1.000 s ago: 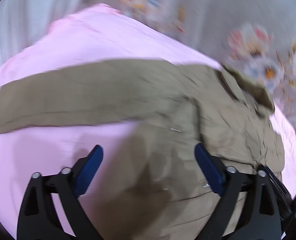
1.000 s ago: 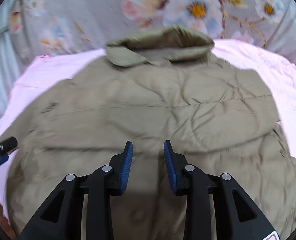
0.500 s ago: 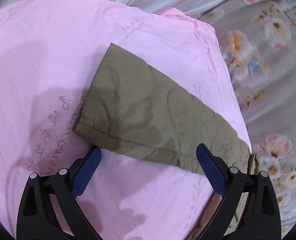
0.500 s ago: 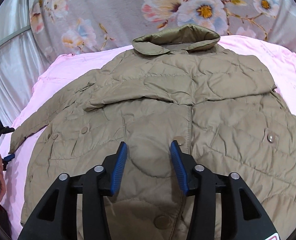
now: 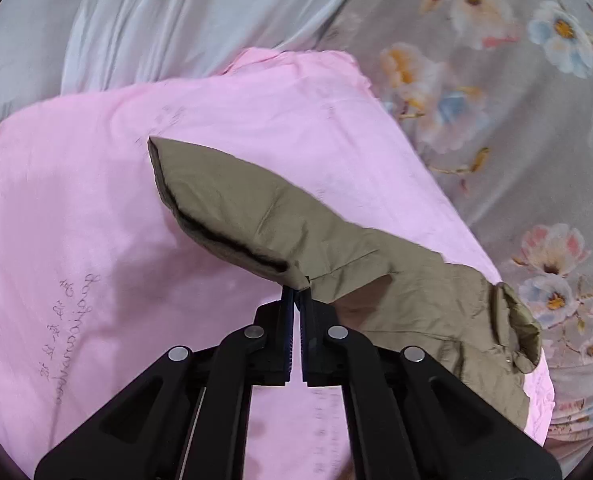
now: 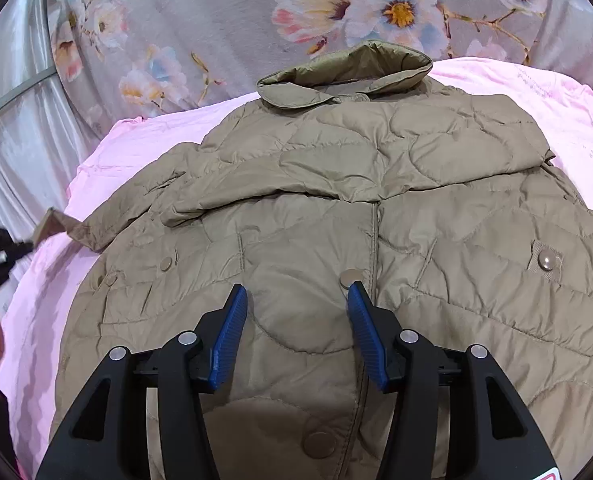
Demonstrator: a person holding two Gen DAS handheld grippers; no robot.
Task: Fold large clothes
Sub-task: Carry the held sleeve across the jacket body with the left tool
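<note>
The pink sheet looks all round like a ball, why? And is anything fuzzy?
Left wrist view: the fisheye lens bends the pink sheet; the sleeve looks sharp. Right wrist view: same bulge on the jacket; everything is evenly lit, without glare or blur.

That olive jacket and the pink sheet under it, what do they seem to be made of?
Jacket: likely thin padded nylon or polyester; slight sheen, puffy wavy quilting, snap buttons. Pink sheet: probably matte woven cotton or a blend; soft creases, faint printed writing.
</note>
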